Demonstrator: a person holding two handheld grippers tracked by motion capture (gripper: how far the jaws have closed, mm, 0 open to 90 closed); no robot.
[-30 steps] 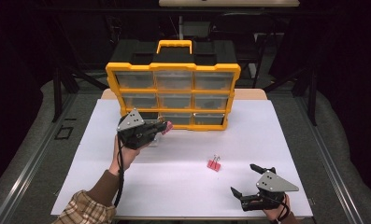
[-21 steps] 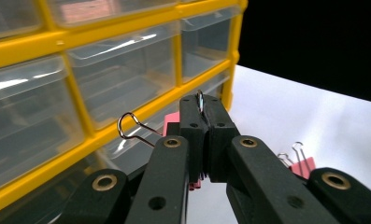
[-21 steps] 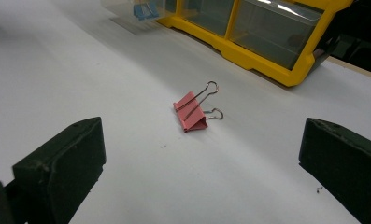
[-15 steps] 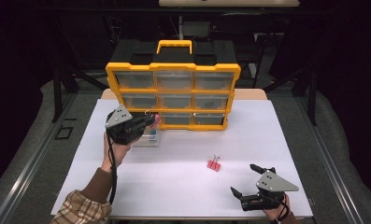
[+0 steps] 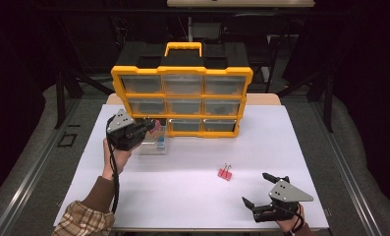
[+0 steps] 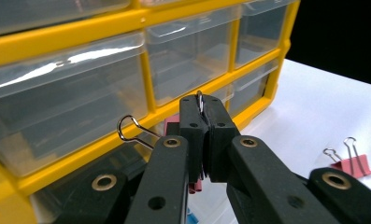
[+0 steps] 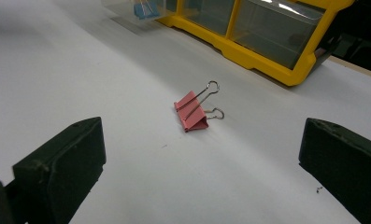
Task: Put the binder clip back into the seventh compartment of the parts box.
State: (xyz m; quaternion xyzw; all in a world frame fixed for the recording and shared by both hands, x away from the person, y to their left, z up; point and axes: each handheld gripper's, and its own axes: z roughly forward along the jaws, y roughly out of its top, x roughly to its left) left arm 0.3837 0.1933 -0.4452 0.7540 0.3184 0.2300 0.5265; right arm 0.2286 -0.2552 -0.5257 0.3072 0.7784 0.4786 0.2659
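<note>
My left gripper [image 5: 152, 127] hangs at the left of the white table top, shut on a pink binder clip [image 5: 157, 126]. In the left gripper view the jaws [image 6: 203, 105] pinch the clip's wire handle, and its pink body [image 6: 172, 124] shows behind them. It hovers over a clear drawer [image 5: 152, 146] that stands on the table with a blue item [image 5: 160, 145] in it. A second pink binder clip [image 5: 225, 173] [image 7: 192, 112] lies on the table. My right gripper [image 5: 254, 187] [image 7: 202, 158] rests near the front right, open, with that clip ahead of it.
A yellow organizer [image 5: 182, 101] with several clear drawers stands at the back of the table; its lower-left slot is open. It looms close behind the left gripper [image 6: 80, 51]. The white table top [image 5: 192, 196] ends at a front edge just behind my right gripper.
My left gripper has moved to the left with the pink clip in it, uncovering the clear drawer beneath. The right gripper and the clip on the table have not moved.
</note>
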